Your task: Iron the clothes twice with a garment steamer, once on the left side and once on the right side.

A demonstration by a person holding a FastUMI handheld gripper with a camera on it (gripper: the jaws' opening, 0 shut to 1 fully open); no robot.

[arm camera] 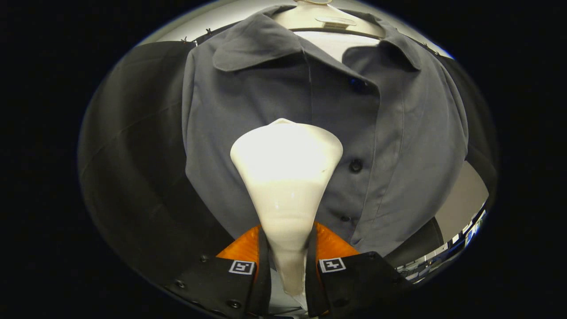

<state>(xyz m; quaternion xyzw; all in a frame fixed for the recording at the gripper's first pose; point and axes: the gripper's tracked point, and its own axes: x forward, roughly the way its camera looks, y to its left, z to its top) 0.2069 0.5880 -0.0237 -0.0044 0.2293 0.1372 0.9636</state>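
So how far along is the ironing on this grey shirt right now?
Done: the tongs are shut on the white garment steamer, both fingers pressing its neck. In hand: the steamer head sits at the chest of the grey shirt on the hanger, just beside the button placket. Left: one frame cannot show whether either side's pass is finished, so I can't count any as done.

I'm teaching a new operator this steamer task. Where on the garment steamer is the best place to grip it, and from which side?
Grip the narrow handle neck of the white garment steamer, from behind, one finger on each flank. It tapers there to fit the gap, while its wide head flares toward the grey shirt. The gripper is shut on it this way now, which looks secure.
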